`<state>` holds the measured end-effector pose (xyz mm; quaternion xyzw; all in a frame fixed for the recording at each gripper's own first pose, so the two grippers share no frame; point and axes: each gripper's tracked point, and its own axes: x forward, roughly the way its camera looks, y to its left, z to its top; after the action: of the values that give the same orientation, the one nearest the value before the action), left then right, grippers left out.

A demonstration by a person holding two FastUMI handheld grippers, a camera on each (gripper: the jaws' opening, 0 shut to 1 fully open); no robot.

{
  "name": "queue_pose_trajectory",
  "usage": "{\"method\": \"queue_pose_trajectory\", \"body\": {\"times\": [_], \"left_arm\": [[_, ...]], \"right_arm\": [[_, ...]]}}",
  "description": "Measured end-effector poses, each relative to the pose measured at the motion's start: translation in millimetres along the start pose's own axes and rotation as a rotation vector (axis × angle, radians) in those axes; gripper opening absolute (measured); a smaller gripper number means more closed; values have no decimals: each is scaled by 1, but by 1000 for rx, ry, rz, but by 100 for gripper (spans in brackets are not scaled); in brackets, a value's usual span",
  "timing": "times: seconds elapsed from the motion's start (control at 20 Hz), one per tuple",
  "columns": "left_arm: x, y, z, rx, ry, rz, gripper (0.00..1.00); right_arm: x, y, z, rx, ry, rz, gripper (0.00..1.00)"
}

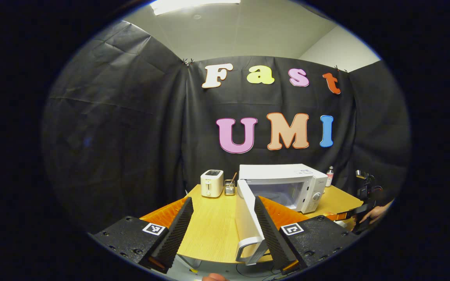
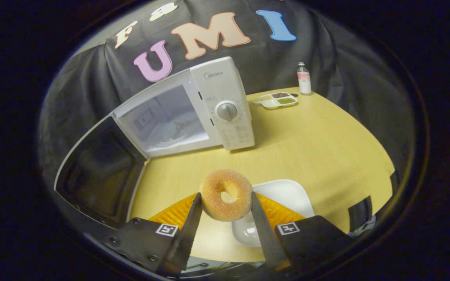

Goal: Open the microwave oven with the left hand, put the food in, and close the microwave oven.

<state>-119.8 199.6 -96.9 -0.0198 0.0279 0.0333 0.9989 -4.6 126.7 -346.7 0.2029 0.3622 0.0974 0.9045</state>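
Right gripper view, gripper [image 2: 225, 203] pinching round sugary donut [image 2: 225, 194], microwave [image 2: 193, 109] door open

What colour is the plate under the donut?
White. The plate shows best in the right gripper view, behind the donut.

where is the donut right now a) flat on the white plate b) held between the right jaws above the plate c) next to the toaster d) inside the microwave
b: the donut is pinched between the right gripper jaws, lifted over the white plate, with the microwave door open.
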Motion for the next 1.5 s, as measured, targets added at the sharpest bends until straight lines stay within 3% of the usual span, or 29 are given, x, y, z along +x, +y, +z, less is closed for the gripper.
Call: {"method": "queue_pose_trajectory", "body": {"times": [0.15, 0.2, 0.25, 0.35, 0.4, 0.55, 0.8, 0.85, 0.95, 1.15, 1.35, 1.4, 1.5], "left_arm": [[-1, -6, 0, -50, 5, 0, 92], [-3, -7, -2, -62, 9, 3, 88], [-4, -8, -3, -68, 12, 6, 92], [-6, -10, -7, -85, 30, 0, 92], [-8, -13, -13, -95, 48, -10, 88], [-13, -21, -26, -120, 104, -37, 92], [-19, -15, -33, -115, 134, -21, 92], [-21, -12, -32, -93, 133, -15, 92], [-22, -8, -30, -64, 125, -12, 92], [-24, -1, -30, -72, 134, 13, 88], [-27, 0, -36, -110, 144, 41, 92], [-28, 1, -36, -113, 147, 47, 88], [-28, 2, -36, -121, 150, 51, 92]], "right_arm": [[8, 50, 15, 202, -7, 130, 72], [10, 63, 20, 276, -5, 164, 76], [14, 76, 27, 334, -17, 191, 72], [26, 95, 36, 380, -41, 219, 76], [31, 108, 38, 400, -49, 237, 70], [58, 140, 48, 480, -89, 266, 70], [113, 171, 58, 592, -118, 220, 70], [124, 173, 61, 609, -131, 207, 76], [141, 177, 64, 652, -141, 178, 76], [170, 172, 75, 656, -210, 98, 76], [194, 172, 85, 659, -268, 42, 76], [200, 171, 86, 653, -284, 32, 76], [210, 172, 87, 648, -295, 14, 76]]}}
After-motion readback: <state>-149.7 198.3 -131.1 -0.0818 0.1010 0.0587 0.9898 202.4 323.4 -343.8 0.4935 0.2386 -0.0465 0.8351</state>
